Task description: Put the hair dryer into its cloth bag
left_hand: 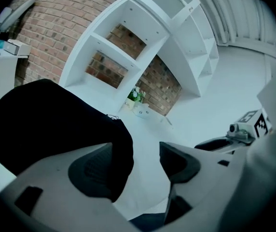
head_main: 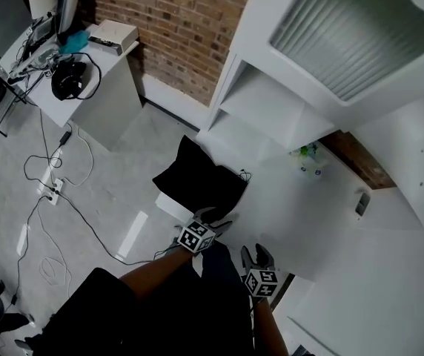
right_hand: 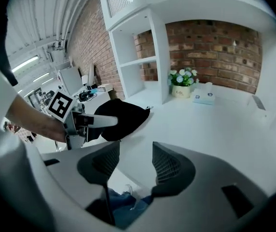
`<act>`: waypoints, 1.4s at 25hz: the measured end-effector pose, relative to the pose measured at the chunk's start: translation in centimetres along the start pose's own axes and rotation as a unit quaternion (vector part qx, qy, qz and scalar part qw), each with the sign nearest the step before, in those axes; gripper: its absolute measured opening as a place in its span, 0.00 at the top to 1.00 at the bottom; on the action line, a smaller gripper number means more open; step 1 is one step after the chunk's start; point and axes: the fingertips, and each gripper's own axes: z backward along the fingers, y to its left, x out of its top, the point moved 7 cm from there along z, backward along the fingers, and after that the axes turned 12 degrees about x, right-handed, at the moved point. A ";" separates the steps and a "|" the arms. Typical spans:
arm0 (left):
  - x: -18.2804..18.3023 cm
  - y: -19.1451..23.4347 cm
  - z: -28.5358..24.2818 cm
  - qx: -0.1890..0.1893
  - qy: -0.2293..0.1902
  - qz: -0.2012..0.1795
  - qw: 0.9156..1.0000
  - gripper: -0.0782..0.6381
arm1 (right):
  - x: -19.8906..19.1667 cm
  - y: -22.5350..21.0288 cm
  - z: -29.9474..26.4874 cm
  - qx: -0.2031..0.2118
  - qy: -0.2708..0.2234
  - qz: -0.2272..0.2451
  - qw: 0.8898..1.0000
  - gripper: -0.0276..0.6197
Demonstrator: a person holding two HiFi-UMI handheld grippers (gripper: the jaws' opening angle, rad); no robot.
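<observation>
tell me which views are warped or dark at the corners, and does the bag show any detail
Head view: nearly straight lines, even light; the bag is flat black, no folds readable. Left gripper view: strong fisheye, the shelf bows, corners black. Right gripper view: same fisheye and black corners, ceiling lights glare at upper left.

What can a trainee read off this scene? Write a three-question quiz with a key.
1. True or false: the right gripper grips the black cloth bag.
2. What stands beside the flowers? A: small box; B: mug; C: lamp.
3. Fill in: the jaws of the left gripper stand ___.
Key: 1 false; 2 A; 3 apart.
</observation>
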 end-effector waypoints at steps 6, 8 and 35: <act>-0.3 -3.4 4.8 -0.025 -0.038 -0.004 0.999 0.47 | -0.6 2.7 4.6 -0.019 -0.042 0.001 0.999 0.61; -0.3 -5.8 7.2 -0.035 -0.065 -0.022 0.997 0.47 | -0.6 3.3 5.7 -0.025 -0.048 0.008 0.999 0.61; -10.8 -38.6 35.9 0.004 -0.220 -0.190 0.957 0.87 | -14.1 21.2 37.2 -0.032 -0.305 0.010 0.952 0.91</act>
